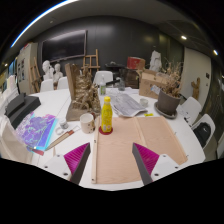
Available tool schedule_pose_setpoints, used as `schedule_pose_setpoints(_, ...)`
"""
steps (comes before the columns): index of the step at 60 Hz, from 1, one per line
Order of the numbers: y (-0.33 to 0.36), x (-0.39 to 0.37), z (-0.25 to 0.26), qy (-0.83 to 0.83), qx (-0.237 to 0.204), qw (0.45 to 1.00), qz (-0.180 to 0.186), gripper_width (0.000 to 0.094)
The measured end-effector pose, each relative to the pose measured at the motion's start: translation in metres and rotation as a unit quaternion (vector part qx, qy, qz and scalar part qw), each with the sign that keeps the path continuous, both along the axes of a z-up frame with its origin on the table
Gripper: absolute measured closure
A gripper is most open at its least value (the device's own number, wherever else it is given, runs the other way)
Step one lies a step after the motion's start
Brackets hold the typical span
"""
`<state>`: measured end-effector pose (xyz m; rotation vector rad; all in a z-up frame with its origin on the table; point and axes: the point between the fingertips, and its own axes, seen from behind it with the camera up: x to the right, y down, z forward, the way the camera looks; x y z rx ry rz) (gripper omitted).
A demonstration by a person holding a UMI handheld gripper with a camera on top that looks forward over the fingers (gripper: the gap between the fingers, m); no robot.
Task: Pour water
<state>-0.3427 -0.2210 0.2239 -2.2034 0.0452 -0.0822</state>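
Observation:
A yellow bottle (106, 114) with a red base stands upright on the wooden board (125, 145), at its far edge. A small white cup (87, 122) stands just left of the bottle, off the board on the table. My gripper (112, 162) is open and empty, its pink-padded fingers (80, 163) spread wide over the near part of the board. The bottle and cup are well beyond the fingertips.
The white table (60, 105) holds a shiny patterned sheet (38, 130) on the left, papers (128, 103) behind the bottle and a potted plant (168, 98) at the right. Chairs (203, 128) and easels stand around the room.

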Motion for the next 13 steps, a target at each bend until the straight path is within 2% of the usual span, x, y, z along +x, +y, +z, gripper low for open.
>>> schedule_pose_setpoints(13, -0.017, 0.016, 0.001, -0.018, 0.004, 1.000, 0.016, 0.0076)
